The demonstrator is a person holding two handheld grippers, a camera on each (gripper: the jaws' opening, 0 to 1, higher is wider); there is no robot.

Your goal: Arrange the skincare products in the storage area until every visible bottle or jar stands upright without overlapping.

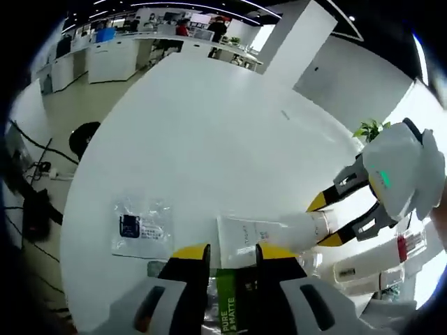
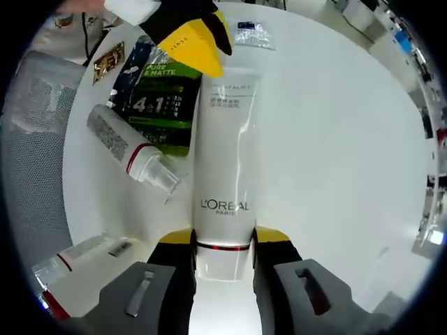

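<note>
A white L'Oreal tube (image 2: 223, 139) lies flat on the round white table (image 2: 335, 139). My right gripper (image 2: 223, 239) is shut on its cap end, just above the red band. In the left gripper view the same tube (image 1: 279, 234) runs from the right gripper (image 1: 328, 220) toward my left gripper (image 1: 234, 252). The left gripper is open, its yellow tips either side of the tube's crimped end. A green and dark "Pure & Matte" packet (image 2: 157, 98) lies flat beside the tube. A clear spray bottle (image 2: 133, 153) with a red band lies on its side.
Another red-banded bottle (image 2: 77, 255) lies near the table edge. A small gold sachet (image 2: 108, 63) lies by the packet, and a clear plastic bag (image 1: 140, 230) with a dark label further out. The far half of the table (image 1: 209, 125) is bare. A grey mesh chair (image 2: 35, 139) stands beside the table.
</note>
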